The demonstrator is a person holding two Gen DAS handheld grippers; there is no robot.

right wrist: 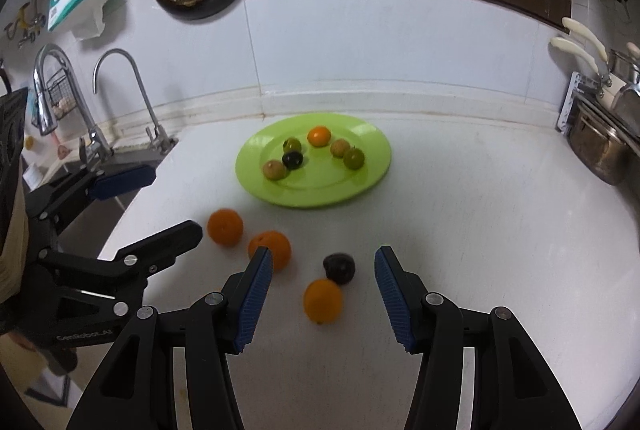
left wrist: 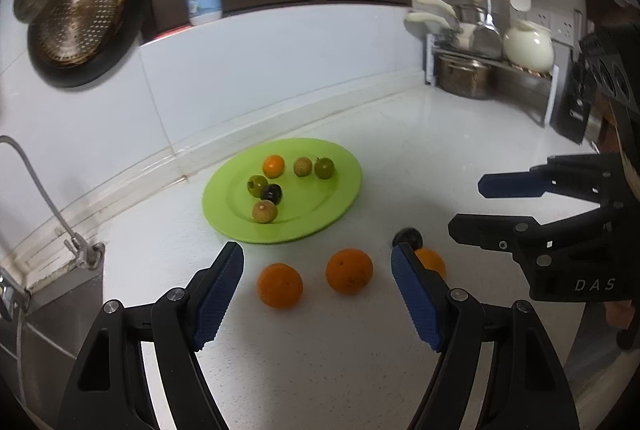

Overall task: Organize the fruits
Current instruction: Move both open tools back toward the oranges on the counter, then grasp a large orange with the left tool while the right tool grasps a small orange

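Orange fruit [right wrist: 323, 301] lies on the bench [right wrist: 480, 230] straight ahead between my right tool's [right wrist: 323, 290] open, empty pads, nearer it than my wide, empty left tool [left wrist: 316, 296], short of the green plate [right wrist: 376, 166].

Lighting: even, cool indoor light from above; the white desk [left wrist: 400, 158] reads bright, nearly washed out on its far right part in the left wrist view.
Shadows: soft and short beneath the three oranges, e.g. the leftmost orange [left wrist: 279, 285], and under the near rim of the green plate [left wrist: 344, 198].
Glare: pale sheen on the plate's far rim [right wrist: 362, 128]; highlights on the steel faucet [right wrist: 120, 70] and the hanging colander [left wrist: 80, 18].
Blur: slight motion softness on the nearest orange [right wrist: 322, 301] and the dark plum [right wrist: 339, 267].
Distortion: strong fisheye bowing of the wall edge and cabinets; black vignette at every corner.
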